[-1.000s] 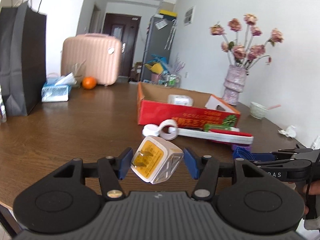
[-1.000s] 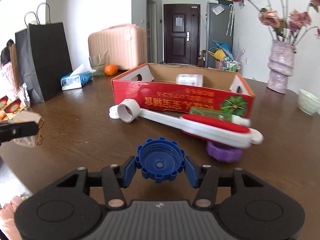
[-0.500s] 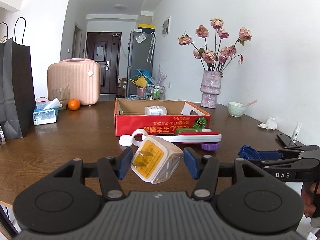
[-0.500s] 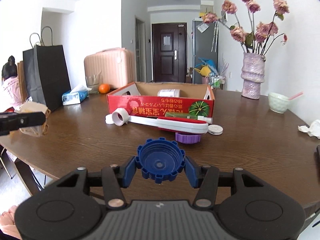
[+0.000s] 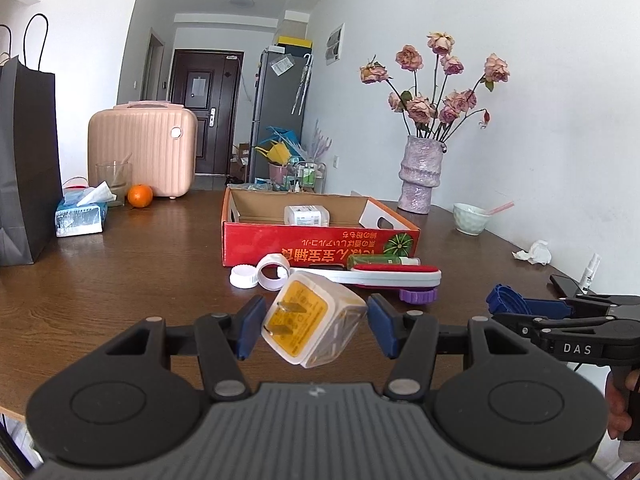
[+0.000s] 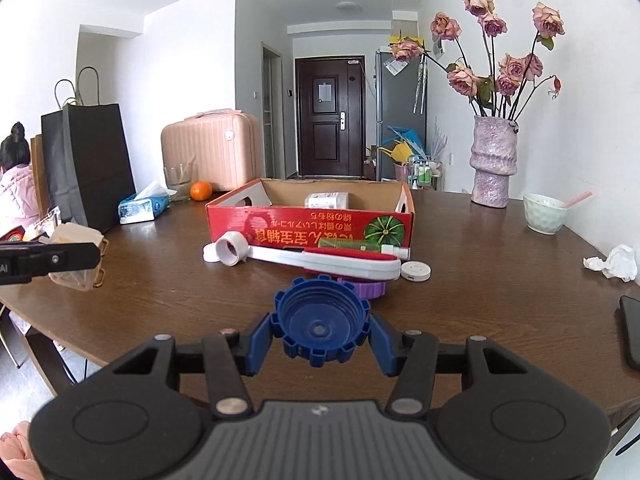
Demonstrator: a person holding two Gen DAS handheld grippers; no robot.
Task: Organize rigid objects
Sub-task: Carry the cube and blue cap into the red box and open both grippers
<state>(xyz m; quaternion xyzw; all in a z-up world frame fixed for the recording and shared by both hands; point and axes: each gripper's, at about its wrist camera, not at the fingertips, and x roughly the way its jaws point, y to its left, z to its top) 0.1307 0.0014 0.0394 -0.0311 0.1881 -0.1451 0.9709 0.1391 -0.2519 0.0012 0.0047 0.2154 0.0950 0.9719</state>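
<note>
A broad brown wooden table (image 6: 480, 264) with a glossy grain fills the room's foreground, white walls and a dark door (image 6: 330, 116) beyond. At its far middle sits a shallow red cardboard box (image 6: 308, 228), a small white packet (image 6: 326, 200) inside. Just in front lies a long white brush (image 6: 324, 260) with a red pad. The left gripper (image 5: 314, 326) pinches a boxy white charger plug (image 5: 314, 326), tilted, yellow face and metal prongs showing. The right gripper (image 6: 320, 330) clamps a round blue notched bottle cap (image 6: 320, 320), hollow side up, above the near table edge.
</note>
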